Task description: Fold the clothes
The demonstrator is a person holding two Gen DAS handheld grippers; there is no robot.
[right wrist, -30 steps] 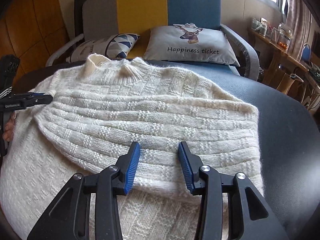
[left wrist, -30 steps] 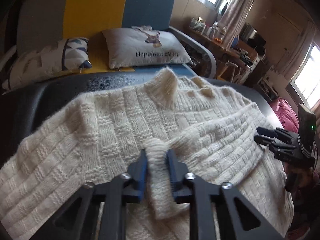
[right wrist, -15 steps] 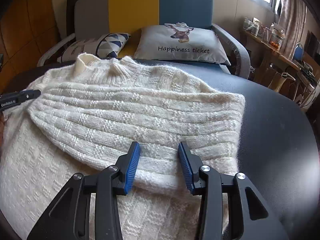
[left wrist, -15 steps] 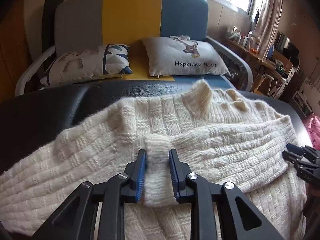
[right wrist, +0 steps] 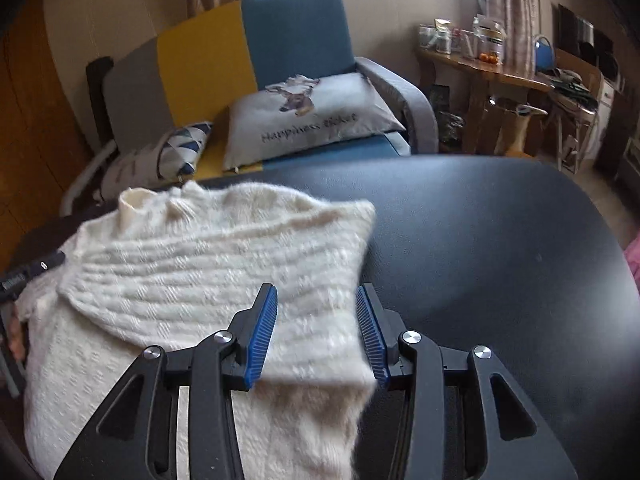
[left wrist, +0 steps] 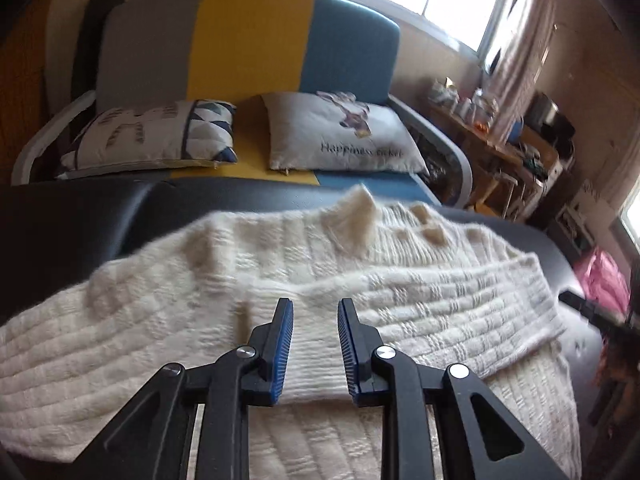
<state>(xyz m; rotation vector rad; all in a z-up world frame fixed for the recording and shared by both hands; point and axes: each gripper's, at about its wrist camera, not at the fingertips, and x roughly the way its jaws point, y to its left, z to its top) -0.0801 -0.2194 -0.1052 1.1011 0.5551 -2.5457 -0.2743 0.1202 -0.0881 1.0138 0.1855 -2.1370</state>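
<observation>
A cream knit sweater (left wrist: 248, 264) lies spread on the black table (right wrist: 500, 248), collar (left wrist: 360, 216) at the far side, one sleeve (left wrist: 440, 300) folded across the body. My left gripper (left wrist: 315, 304) hovers open just above the sleeve's cuff (left wrist: 312, 356), which lies flat under the gap, pads clear of it. My right gripper (right wrist: 316, 292) stands open over the sweater's (right wrist: 192, 272) right edge with nothing pinched. Each gripper shows at the rim of the other view: the right gripper (left wrist: 588, 308) and the left gripper (right wrist: 32, 272).
Behind the table stands a grey, yellow and blue sofa (left wrist: 248, 40) with two cushions (left wrist: 340, 136). A wooden side table (right wrist: 492, 72) with jars is at the back right. A pink bundle (left wrist: 604, 280) lies off the table's right end.
The left gripper has let go of the sleeve cuff, which now lies flat, and drawn back slightly. The right gripper, still open, has swung right toward the sweater's edge and rolled.
</observation>
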